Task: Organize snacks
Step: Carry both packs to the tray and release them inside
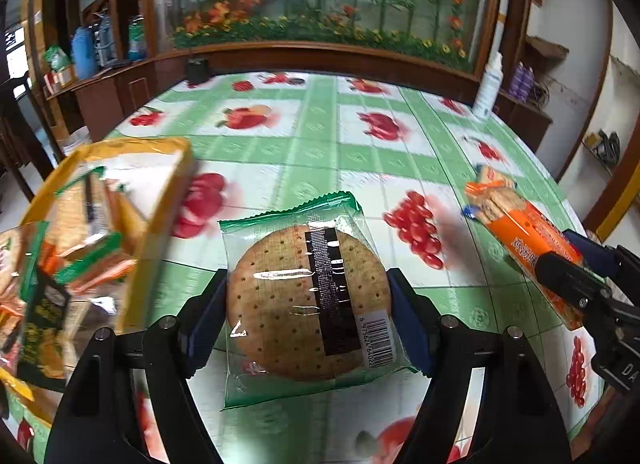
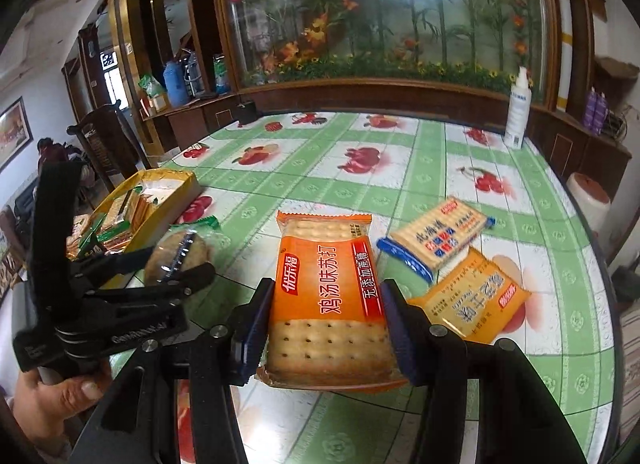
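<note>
My left gripper (image 1: 308, 308) is shut on a round biscuit in a clear, green-edged wrapper (image 1: 308, 296), held above the table; the same packet (image 2: 178, 252) shows at the left of the right wrist view. My right gripper (image 2: 326, 322) is shut on an orange cracker packet (image 2: 326, 296), also lifted; that packet (image 1: 524, 240) appears at the right edge of the left wrist view. A yellow box (image 1: 120, 192) with several snack packets inside stands at the left, and the same box (image 2: 160, 192) is visible in the right wrist view.
A blue-and-white cracker packet (image 2: 436, 236) and a yellow packet (image 2: 472, 300) lie on the fruit-print tablecloth (image 2: 360, 184) to the right. A white spray bottle (image 2: 518, 112) stands at the far edge. A wooden cabinet with a flower panel (image 2: 380, 24) backs the table. A hand (image 2: 52, 396) holds the left gripper.
</note>
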{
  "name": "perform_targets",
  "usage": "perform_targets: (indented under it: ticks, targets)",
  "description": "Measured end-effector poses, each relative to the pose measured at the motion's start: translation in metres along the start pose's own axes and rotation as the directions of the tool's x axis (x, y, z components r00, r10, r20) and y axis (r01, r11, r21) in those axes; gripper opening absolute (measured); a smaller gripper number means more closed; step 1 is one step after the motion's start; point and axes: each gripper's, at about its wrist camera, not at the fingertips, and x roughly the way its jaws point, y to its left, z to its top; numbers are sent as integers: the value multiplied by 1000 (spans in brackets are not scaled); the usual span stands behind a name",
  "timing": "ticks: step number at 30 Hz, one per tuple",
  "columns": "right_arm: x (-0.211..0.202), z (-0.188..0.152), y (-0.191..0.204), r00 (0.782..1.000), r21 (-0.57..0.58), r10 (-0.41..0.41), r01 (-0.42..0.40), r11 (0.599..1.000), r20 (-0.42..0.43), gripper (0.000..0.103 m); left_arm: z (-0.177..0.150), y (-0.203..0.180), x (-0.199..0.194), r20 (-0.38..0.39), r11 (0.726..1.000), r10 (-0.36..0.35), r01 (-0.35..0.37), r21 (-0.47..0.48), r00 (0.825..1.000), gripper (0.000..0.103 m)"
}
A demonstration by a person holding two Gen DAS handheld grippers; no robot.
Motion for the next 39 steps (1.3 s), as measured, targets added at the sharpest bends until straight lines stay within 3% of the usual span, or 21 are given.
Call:
perform_targets:
  ticks: [8, 16, 29, 39]
  targets:
    - [1, 14, 37, 1000, -78, -2, 4, 997, 24, 55, 3, 47, -19, 48, 995, 62, -59, -75, 997, 76]
    - [9, 34, 87, 998, -164, 51, -42, 986, 49, 54, 0, 98, -34, 65, 980, 127, -116, -161, 990, 76]
    - [37, 62, 178, 981, -271, 191, -175, 946, 35, 54, -3, 165, -55, 95, 948, 223, -193, -252, 970, 76]
    - [85, 88, 230, 950, -252, 311, -305, 918, -17, 54, -4, 195, -55, 82, 934, 261, -231, -272, 962, 76]
